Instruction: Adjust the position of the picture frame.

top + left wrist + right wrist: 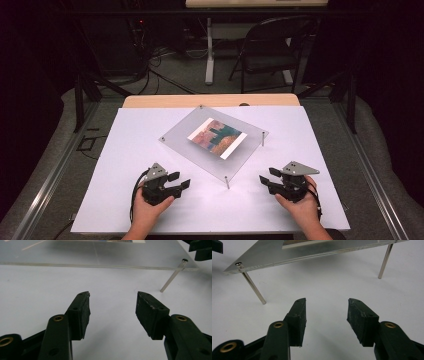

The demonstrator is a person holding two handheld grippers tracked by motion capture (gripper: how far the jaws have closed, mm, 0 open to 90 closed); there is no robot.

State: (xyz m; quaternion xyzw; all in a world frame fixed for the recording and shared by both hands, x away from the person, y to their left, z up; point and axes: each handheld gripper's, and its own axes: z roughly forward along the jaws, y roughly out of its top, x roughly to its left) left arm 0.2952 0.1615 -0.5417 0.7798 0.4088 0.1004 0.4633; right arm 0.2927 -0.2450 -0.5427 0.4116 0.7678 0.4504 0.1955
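At the bottom of the high view I see my two hands coming in over a white sheet (150, 150) that covers the table. My left hand (148, 210), lower left of centre, holds the left gripper (179, 180); its jaws are spread apart with nothing between them. My right hand (300, 206), lower right of centre, holds the right gripper (265, 176), also spread wide and holding nothing. Both point inward toward the middle of the frame.

In the left gripper view, the two black jaws rise from the bottom with bare white sheet in the gap. In the right gripper view, the same: jaws parted, white surface between them.

Just beyond the grippers, in the middle of the high view, a clear plastic plate (190, 142) stands raised above the sheet on thin metal legs, one at each corner. It sits turned at an angle to the table edges. Its nearest leg (228, 182) stands between the two grippers, touching neither.

A colourful picture (217, 137) with white borders at two ends lies flat at the middle of the plate.

Past the sheet, a strip of wooden tabletop (165, 101) shows. Farther off, in the upper right, a dark folding chair (272, 50) stands on the floor.
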